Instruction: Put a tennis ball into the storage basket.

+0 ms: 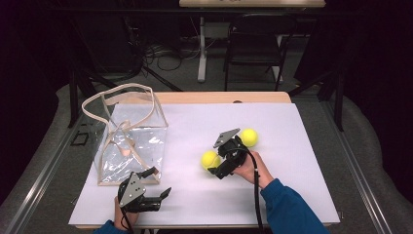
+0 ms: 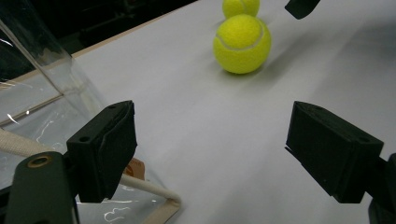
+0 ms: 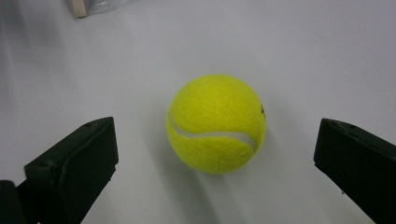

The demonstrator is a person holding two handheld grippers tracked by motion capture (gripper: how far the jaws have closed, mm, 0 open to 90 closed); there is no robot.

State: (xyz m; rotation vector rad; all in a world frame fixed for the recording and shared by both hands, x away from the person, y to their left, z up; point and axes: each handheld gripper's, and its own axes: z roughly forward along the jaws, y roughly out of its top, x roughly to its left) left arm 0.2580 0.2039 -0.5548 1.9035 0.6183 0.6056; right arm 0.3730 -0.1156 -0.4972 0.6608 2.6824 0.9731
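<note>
A clear plastic bag [image 1: 131, 141] with beige handles stands on the left of the white table [image 1: 292, 170]. Two yellow tennis balls lie right of it: the near ball [image 1: 210, 159] and the far ball [image 1: 249, 137]. My right gripper [image 1: 217, 160] is open, its jaws either side of the near ball [image 3: 216, 123] and apart from it, as the right gripper view [image 3: 215, 158] shows. My left gripper [image 1: 159, 183] is open and empty at the bag's front right corner. In the left gripper view [image 2: 215, 149] its left jaw sits close to the bag [image 2: 46, 107], with the near ball [image 2: 242, 43] and the far ball [image 2: 240, 6] beyond.
A black chair [image 1: 255, 44] and a white desk leg [image 1: 201, 48] stand on the floor behind the table. Bare white surface stretches to the right of the balls and along the front edge. A corner of the bag [image 3: 88, 5] shows at the top of the right gripper view.
</note>
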